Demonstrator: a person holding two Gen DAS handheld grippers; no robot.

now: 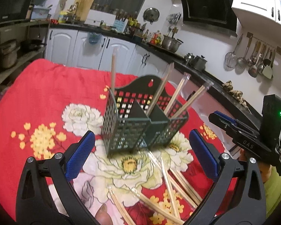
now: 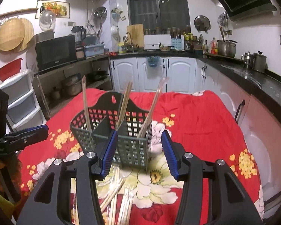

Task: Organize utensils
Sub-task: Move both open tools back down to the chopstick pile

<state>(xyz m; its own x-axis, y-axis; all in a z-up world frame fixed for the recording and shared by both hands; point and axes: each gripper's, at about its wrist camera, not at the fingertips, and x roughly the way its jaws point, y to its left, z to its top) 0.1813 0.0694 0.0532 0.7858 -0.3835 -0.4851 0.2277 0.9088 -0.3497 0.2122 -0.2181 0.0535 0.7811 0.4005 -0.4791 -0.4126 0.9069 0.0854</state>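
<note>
A dark green perforated utensil basket (image 1: 138, 125) with compartments stands on the red floral cloth (image 1: 37, 103); it also shows in the right wrist view (image 2: 121, 140). Several wrapped chopstick pairs (image 1: 176, 95) stand upright in it, also seen in the right wrist view (image 2: 149, 112). More wrapped chopsticks (image 1: 170, 189) lie loose on the cloth in front of the basket, and in the right wrist view (image 2: 119, 196). My left gripper (image 1: 142, 155) is open and empty just before the basket. My right gripper (image 2: 138, 151) is open and empty, its jaws either side of the basket's near corner.
The right gripper (image 1: 238, 133) appears at the right of the left wrist view; the left gripper (image 2: 22, 138) at the left of the right wrist view. Kitchen counters (image 2: 252, 75), white cabinets and a microwave shelf (image 2: 56, 54) surround the table.
</note>
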